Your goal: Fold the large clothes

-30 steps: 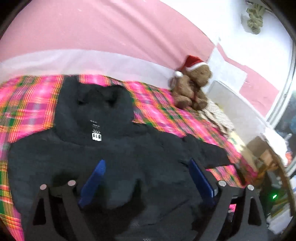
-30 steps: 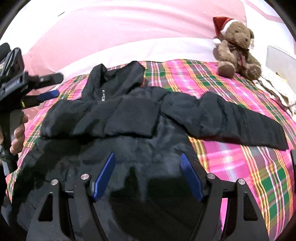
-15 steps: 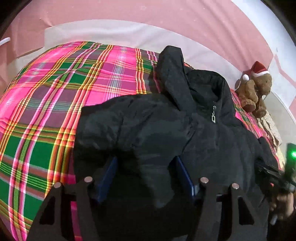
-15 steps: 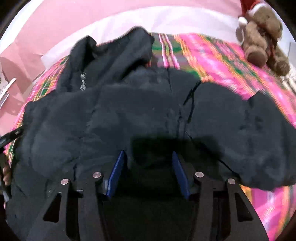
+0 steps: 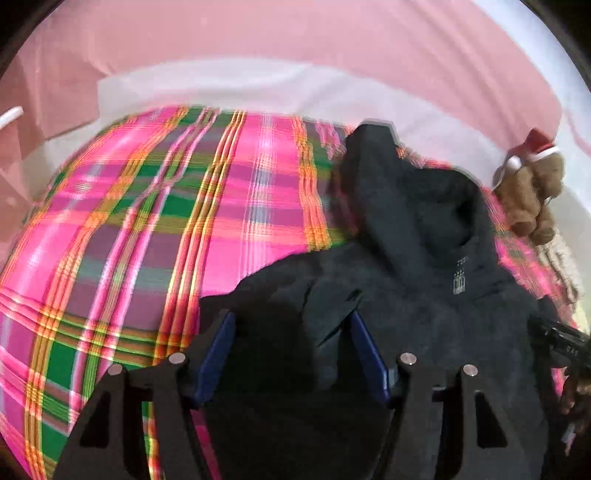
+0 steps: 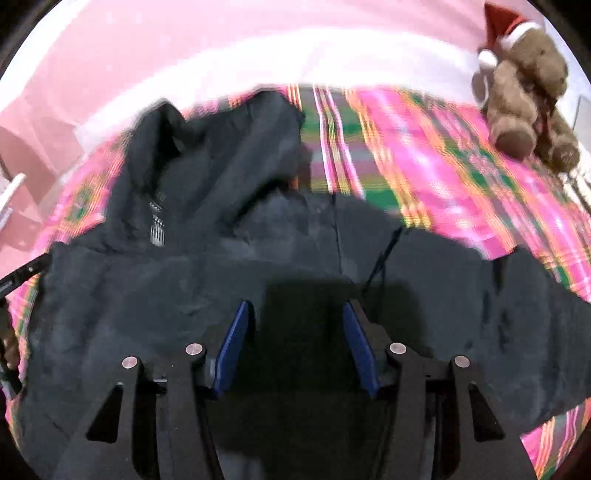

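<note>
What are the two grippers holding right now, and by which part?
Both sets of jaws stand part open over the black jacket, with fabric between them. Whether the left gripper or the right gripper is pinching it cannot be told.

**Tally of the bed: one of each, two tongs**

One black padded hooded jacket [image 5: 406,302] [image 6: 229,266] lay on the bed, and it carried one small silver zip pull [image 5: 459,284] [image 6: 157,234] below the collar. One pink, green and orange plaid bedcover [image 5: 166,236] [image 6: 443,177] was spread beneath it. One brown plush teddy bear [image 5: 532,195] [image 6: 524,96] sat at the far edge, wearing one red and white Santa hat [image 6: 502,22]. Two tongs were counted, the left tongs [image 5: 291,349] and the right tongs [image 6: 297,343], each with two blue-padded black fingers. One pale knitted cloth [image 5: 557,258] showed beside the bear, too blurred to name further.
</note>
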Tool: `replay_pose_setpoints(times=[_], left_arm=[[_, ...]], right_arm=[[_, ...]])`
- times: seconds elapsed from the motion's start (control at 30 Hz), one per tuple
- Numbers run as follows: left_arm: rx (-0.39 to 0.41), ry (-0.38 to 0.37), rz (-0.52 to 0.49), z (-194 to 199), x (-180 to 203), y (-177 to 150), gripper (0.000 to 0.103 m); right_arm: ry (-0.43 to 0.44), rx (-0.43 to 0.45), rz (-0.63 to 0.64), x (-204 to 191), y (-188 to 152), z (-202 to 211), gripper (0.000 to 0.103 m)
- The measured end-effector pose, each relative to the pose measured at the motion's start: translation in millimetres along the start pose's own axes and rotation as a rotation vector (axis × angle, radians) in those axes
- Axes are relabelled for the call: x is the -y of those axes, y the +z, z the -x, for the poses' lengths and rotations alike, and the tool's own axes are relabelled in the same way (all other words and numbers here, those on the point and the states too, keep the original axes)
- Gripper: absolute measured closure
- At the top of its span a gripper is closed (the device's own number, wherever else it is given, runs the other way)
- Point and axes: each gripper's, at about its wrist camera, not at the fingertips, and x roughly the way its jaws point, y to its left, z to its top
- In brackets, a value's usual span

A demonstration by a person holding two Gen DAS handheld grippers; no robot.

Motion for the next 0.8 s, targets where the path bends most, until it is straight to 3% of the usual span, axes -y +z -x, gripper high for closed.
replay_pose_setpoints(times=[0.1, 0.3, 0.47, 0.8], left_arm=[[0.015, 0.006, -0.013, -12.4, -2.2, -14.4, 0.035], [0.02, 0.022, -0.013, 2.9, -0.3, -11.6, 0.035], [0.068, -0.024, -0.027, 64.4, 4.9, -23.8, 0.036], [0.152, -0.072, -0.072, 203.3, 41.1, -100.9, 0.035]], right_arm=[[-0.008, -0.022, 0.008, 0.8, -9.4, -23.6, 0.049], [-0.028, -0.017, 0.009, -0.3, -10.2, -5.3, 0.049], [-0.013, 0.082, -0.004, -0.5, -35.4, 63.4, 0.049], [0.027, 0.18, -0.072, 5.0, -120.5, 176.8, 0.049]])
